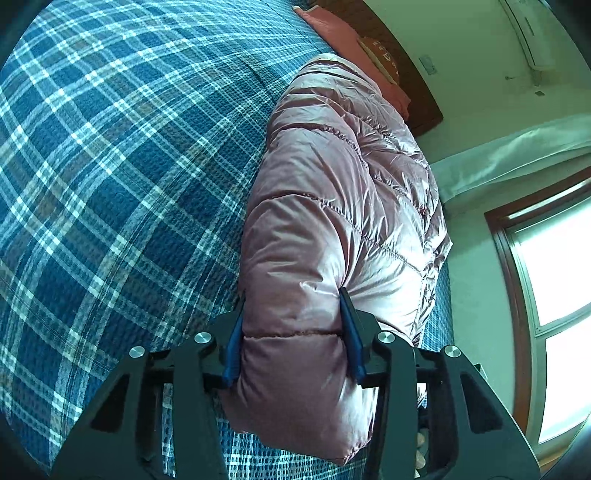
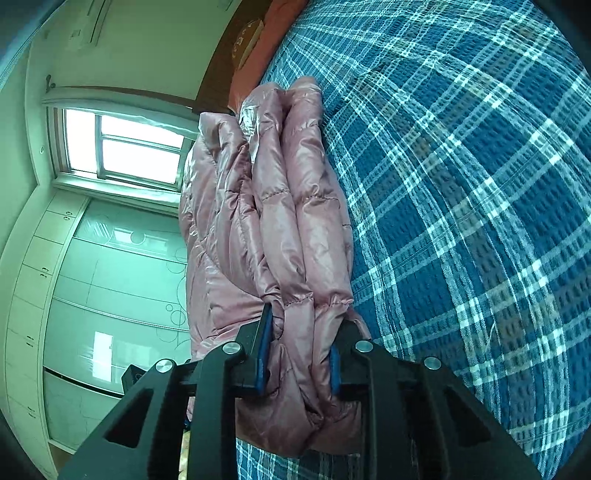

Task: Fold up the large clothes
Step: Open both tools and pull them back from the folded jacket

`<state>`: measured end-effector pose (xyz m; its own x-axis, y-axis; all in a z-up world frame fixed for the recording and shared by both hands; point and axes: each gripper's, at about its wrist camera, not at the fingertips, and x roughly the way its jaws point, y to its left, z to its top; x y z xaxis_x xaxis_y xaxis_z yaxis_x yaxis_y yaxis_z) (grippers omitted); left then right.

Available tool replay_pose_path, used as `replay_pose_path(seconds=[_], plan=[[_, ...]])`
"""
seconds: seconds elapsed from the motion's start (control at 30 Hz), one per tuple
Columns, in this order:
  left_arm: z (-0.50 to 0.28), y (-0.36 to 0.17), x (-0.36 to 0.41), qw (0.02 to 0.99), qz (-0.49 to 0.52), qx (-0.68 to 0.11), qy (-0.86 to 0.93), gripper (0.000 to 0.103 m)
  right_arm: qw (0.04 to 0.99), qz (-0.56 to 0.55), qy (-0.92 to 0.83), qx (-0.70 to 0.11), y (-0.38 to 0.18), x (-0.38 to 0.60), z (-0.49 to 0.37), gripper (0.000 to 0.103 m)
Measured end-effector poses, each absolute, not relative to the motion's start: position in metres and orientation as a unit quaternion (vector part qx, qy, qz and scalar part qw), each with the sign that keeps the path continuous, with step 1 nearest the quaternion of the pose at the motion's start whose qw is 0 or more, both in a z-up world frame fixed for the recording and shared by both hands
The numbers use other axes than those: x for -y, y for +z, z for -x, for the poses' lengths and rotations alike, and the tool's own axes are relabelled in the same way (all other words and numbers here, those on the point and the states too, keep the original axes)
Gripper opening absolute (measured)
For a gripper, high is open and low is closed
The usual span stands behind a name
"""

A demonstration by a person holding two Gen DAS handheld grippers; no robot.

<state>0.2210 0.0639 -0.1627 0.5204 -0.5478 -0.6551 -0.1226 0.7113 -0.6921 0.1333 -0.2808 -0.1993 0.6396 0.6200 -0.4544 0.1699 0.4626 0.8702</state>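
A: Grippers first. Left gripper (image 1: 293, 336), bottom centre of its own view, about 6 o'clock: jaws half apart, blue pads (image 1: 233, 347) pressed into both sides of a puffy fold of the pink down jacket (image 1: 332, 206). Clamped on it.

B: Right one?

A: Right gripper (image 2: 299, 354), also 6 o'clock in its view: jaws narrower, pinching a bunched stack of quilted jacket layers. Fabric bulges out past the pads (image 2: 264, 350) on both sides. Gripping the jacket too.

B: Jacket position, axis?

A: Lies on the blue plaid bedspread (image 1: 110, 166), near the bed's edge. Left view: long axis runs from 6 o'clock up toward 1 o'clock, far end toward the pink pillow (image 1: 332, 22). Right view: runs from 6 up to about 11–12 o'clock, folded into several lengthwise ridges. Plaid spread sits at 9 o'clock of the jacket in the left view, at 3 o'clock in the right view.

B: Pose of the hands?

A: Hands themselves not visible. Both grippers point forward and downward along the jacket's length, each holding its near end.

B: Farther back?

A: Wooden headboard (image 1: 406, 74) behind the pillow, around 1 o'clock in the left view. Window (image 2: 125, 147) at 10 o'clock in the right view, wardrobe doors (image 2: 110, 277) below it at 8–9 o'clock.
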Motion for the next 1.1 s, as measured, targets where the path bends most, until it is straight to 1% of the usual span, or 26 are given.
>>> replay_pose_path(seconds=[0.13, 0.17, 0.27, 0.3, 0.4, 0.6, 0.83, 0.93, 1.1], plan=[[-0.220, -0.156, -0.061, 0.805, 0.340, -0.470, -0.124, 0.055, 0.757, -0.500, 0.150, -0.393, -0.197, 0.286, -0.137, 0.029], [-0.219, -0.155, -0.061, 0.808, 0.336, -0.469, -0.121, 0.057, 0.757, -0.501, 0.151, -0.391, -0.196, 0.286, -0.136, 0.031], [-0.217, -0.153, -0.061, 0.812, 0.329, -0.468, -0.119, 0.060, 0.758, -0.501, 0.149, -0.390, -0.194, 0.293, -0.132, 0.032], [-0.216, -0.152, -0.062, 0.812, 0.330, -0.467, -0.118, 0.060, 0.758, -0.502, 0.147, -0.389, -0.193, 0.294, -0.131, 0.032], [-0.213, -0.151, -0.063, 0.812, 0.334, -0.466, -0.114, 0.060, 0.757, -0.508, 0.144, -0.386, -0.188, 0.300, -0.125, 0.037], [-0.204, -0.150, -0.064, 0.811, 0.345, -0.462, -0.102, 0.064, 0.758, -0.517, 0.128, -0.377, -0.181, 0.312, -0.103, 0.044], [-0.187, -0.145, -0.066, 0.817, 0.342, -0.457, -0.087, 0.067, 0.765, -0.512, 0.109, -0.375, -0.177, 0.323, -0.076, 0.045], [-0.175, -0.138, -0.067, 0.828, 0.324, -0.451, -0.075, 0.067, 0.773, -0.498, 0.094, -0.382, -0.171, 0.325, -0.061, 0.045], [-0.154, -0.119, -0.062, 0.861, 0.258, -0.436, -0.050, 0.067, 0.801, -0.449, 0.070, -0.389, -0.148, 0.321, -0.030, 0.046]])
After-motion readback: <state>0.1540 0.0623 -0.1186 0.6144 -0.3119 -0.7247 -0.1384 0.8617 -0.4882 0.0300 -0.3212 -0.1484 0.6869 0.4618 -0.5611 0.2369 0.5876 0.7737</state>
